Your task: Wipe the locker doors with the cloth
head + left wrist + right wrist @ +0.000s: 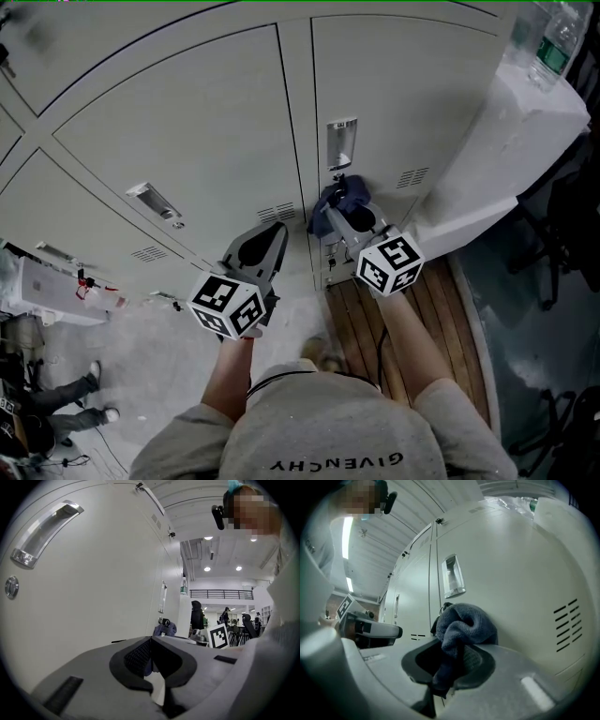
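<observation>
at the locker door (403,103), the right gripper (337,216) squeezes the cloth (345,195) so it can rub; the left gripper (274,232) is closed, empty.

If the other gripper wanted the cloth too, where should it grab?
Probably the puffy bunch of the cloth sticking out past the right gripper's jaws, coming from the left: that bulge is loose, while the tail is pinched between them.

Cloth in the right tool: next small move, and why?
Probably press the cloth flat to the locker door and sweep across: the right tool is shut on it, bunched just below the handle.
</observation>
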`<state>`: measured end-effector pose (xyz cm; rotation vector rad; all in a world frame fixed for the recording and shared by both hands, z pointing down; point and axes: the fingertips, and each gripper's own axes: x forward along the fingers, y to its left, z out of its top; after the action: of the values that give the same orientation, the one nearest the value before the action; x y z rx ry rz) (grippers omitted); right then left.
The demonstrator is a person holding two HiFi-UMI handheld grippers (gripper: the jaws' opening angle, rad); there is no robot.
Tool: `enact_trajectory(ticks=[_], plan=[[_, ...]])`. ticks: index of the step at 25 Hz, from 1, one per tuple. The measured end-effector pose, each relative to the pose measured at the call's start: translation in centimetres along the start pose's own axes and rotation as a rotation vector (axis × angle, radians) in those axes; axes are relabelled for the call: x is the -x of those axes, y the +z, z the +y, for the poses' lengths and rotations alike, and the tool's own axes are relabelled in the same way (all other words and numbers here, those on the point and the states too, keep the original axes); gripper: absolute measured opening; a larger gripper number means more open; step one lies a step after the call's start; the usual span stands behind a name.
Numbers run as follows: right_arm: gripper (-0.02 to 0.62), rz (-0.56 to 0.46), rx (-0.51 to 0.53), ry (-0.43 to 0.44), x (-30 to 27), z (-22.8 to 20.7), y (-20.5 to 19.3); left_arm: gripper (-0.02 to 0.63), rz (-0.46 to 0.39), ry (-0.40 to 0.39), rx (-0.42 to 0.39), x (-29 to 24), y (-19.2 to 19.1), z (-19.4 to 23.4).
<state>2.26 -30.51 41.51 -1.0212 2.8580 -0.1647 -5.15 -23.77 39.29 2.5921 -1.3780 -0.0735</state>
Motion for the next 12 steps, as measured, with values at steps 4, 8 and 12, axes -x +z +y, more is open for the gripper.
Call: enact_trajectory(ticks=[4,8,12], plan=[[0.052,0.018,0.021,-0.01,0.0,-0.3,-0.8,-0.002,0.002,0.006,0.003,0.0,-0.1,0.3],[0.051,0.058,0.022,-0.027,0.2,-0.8,-2.5,-0.002,0.003,0.008,0.003,0.1,-0.2,0.3],[0.052,0.102,-0.003,-0.047,0.5,-1.4,-4.4,-0.002,0.004,0.013,0.006,0.3,-0.3,0.4]])
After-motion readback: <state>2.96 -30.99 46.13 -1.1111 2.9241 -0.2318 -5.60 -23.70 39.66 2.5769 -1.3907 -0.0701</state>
